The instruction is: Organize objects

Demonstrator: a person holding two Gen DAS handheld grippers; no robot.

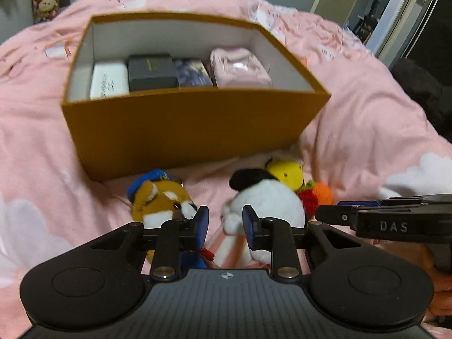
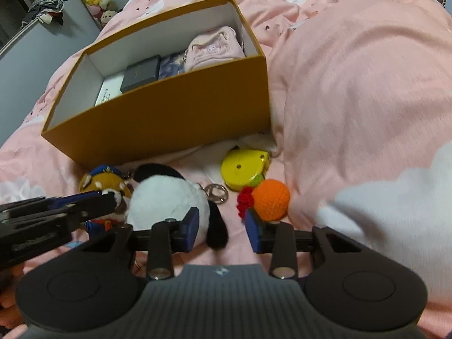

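Pink bedding (image 1: pixel 367 113) carries an orange box (image 1: pixel 183 130) and plush toys (image 1: pixel 265 197); left hand-held gripper (image 1: pixel 225 223) and right hand-held gripper (image 2: pixel 221 227) hover part-open, empty.

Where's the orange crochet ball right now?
In the right wrist view, the orange crochet ball lies on the pink bedspread, right of the black-and-white plush and just below the yellow toy.

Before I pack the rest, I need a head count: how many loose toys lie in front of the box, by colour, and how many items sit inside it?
Brown fox plush: 1
White-and-black plush: 1
Yellow toy: 1
Orange crochet ball: 1
Items inside the orange box: 4
Total: 8
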